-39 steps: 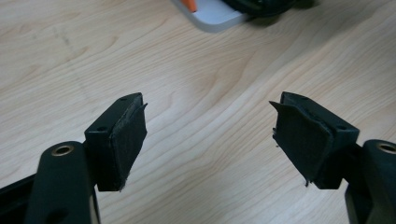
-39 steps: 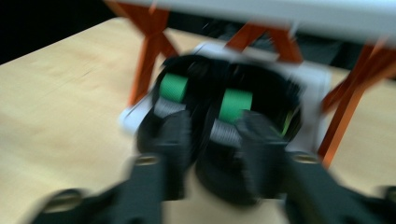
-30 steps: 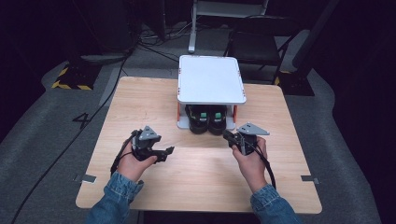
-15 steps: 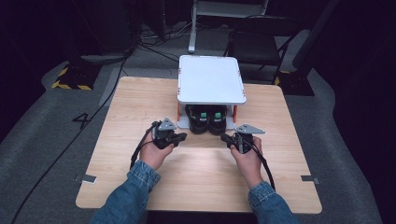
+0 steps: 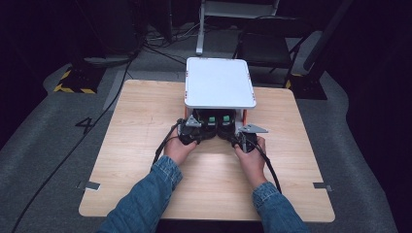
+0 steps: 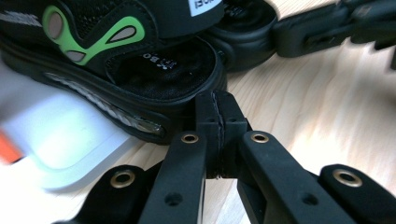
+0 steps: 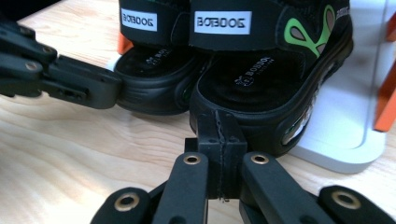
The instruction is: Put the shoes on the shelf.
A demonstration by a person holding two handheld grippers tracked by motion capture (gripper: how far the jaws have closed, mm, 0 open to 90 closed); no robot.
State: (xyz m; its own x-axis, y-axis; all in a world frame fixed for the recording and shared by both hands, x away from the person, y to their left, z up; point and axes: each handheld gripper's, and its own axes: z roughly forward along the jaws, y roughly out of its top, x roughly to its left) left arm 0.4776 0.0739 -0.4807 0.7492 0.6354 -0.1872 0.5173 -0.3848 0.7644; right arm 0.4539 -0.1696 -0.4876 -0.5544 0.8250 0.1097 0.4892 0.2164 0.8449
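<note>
Left gripper (image 6: 218,109) and right gripper (image 7: 219,128), jaws pressed together, each touch a sandal's (image 7: 271,88) heel

I see two sandals (image 5: 213,121) side by side under the shelf (image 5: 219,82), which stands at the table's (image 5: 136,121) far middle.

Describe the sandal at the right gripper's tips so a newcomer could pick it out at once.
Start at the white two-tier rack at the table's far middle. On its lower shelf sit two black sandals; the right gripper, jaws together, meets the heel of the right sandal. Unlike the left sandal beside it, it shows green teardrop marks on its side here.
</note>
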